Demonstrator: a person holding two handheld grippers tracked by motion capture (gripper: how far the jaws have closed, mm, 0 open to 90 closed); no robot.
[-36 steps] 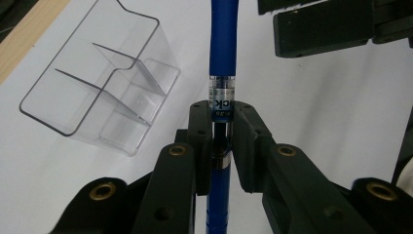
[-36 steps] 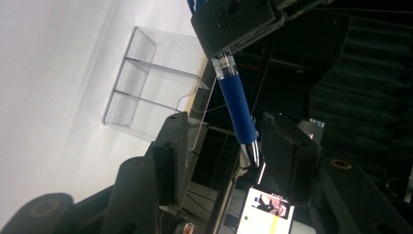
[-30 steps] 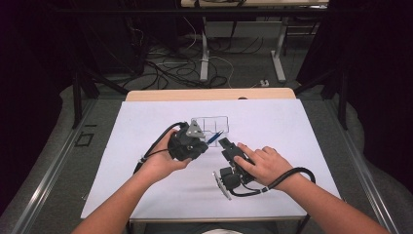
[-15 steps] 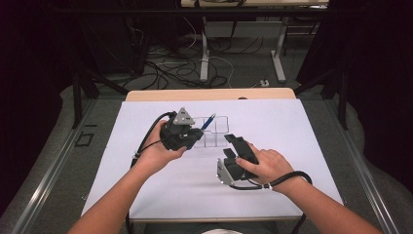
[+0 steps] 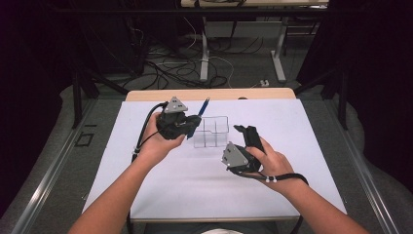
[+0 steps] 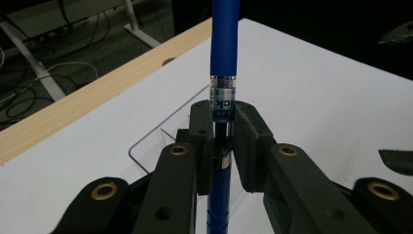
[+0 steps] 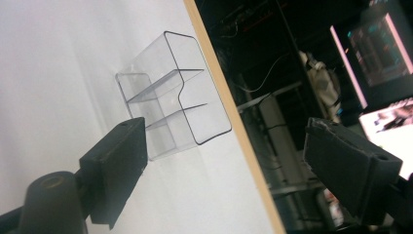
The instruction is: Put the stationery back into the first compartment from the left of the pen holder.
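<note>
A clear plastic organiser [image 5: 210, 131] with several compartments stands on the white table top [image 5: 195, 185], near the middle. My left gripper [image 5: 195, 122] hovers just left of it, shut on a blue pen [image 5: 198, 113] that points up and away. In the left gripper view the blue pen [image 6: 223, 63] runs upright between the two jaws of my left gripper [image 6: 223, 131], with the organiser's rim [image 6: 160, 136] behind them. My right gripper [image 5: 246, 132] is held to the right of the organiser, open and holding nothing. In the right gripper view the organiser [image 7: 170, 92] lies ahead of the wide-apart jaws.
The table's wooden far edge [image 5: 209, 94] runs behind the organiser. Beyond it the floor holds cables [image 5: 165, 68] and table legs [image 5: 204, 48]. Dark curtains close off both sides. Cables trail from both grippers over the white top.
My left gripper has lifted and moved left and away with the pen. My right gripper has drawn back towards the front right and turned.
</note>
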